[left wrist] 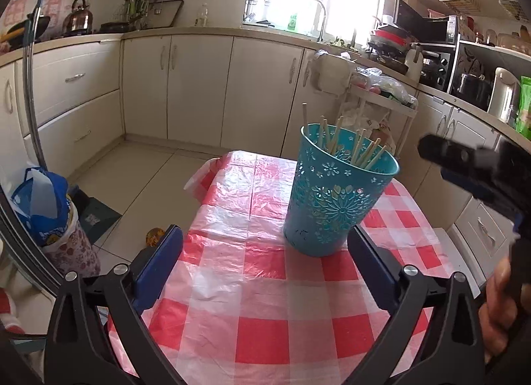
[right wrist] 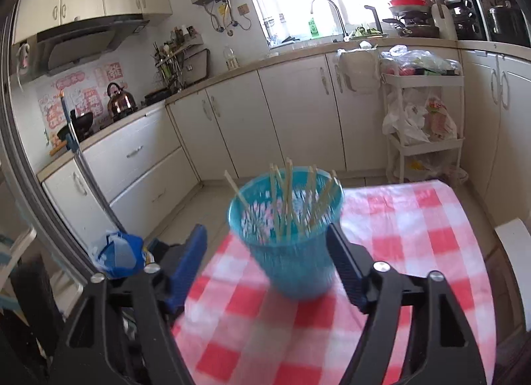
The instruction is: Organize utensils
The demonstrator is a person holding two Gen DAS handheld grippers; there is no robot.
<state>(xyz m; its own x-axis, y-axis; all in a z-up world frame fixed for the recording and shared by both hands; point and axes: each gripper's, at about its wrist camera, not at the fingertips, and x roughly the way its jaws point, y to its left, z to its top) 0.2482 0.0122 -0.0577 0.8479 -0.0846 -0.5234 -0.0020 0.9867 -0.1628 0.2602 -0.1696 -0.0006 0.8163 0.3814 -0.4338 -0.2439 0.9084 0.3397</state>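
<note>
A teal perforated cup [left wrist: 332, 205] stands upright on the table with the red-and-white checked cloth [left wrist: 259, 335]. Several wooden chopsticks [left wrist: 360, 152] stand in it. My left gripper [left wrist: 265, 259] is open near the table's front, nothing between its fingers; the cup lies just ahead, to the right. In the left wrist view my right gripper [left wrist: 464, 166] shows blurred to the right of the cup. In the right wrist view the cup [right wrist: 292, 252] with its chopsticks [right wrist: 288, 202] sits blurred between the spread fingers of my right gripper [right wrist: 267, 265]. The pads stand clear of its sides.
A person's hand [left wrist: 497, 302] holds the right gripper. A blue bag [left wrist: 39, 199] sits on the floor at the left. A white trolley [right wrist: 424, 113] with plastic bags stands beyond the table's far edge. Kitchen cabinets [left wrist: 199, 86] line the walls.
</note>
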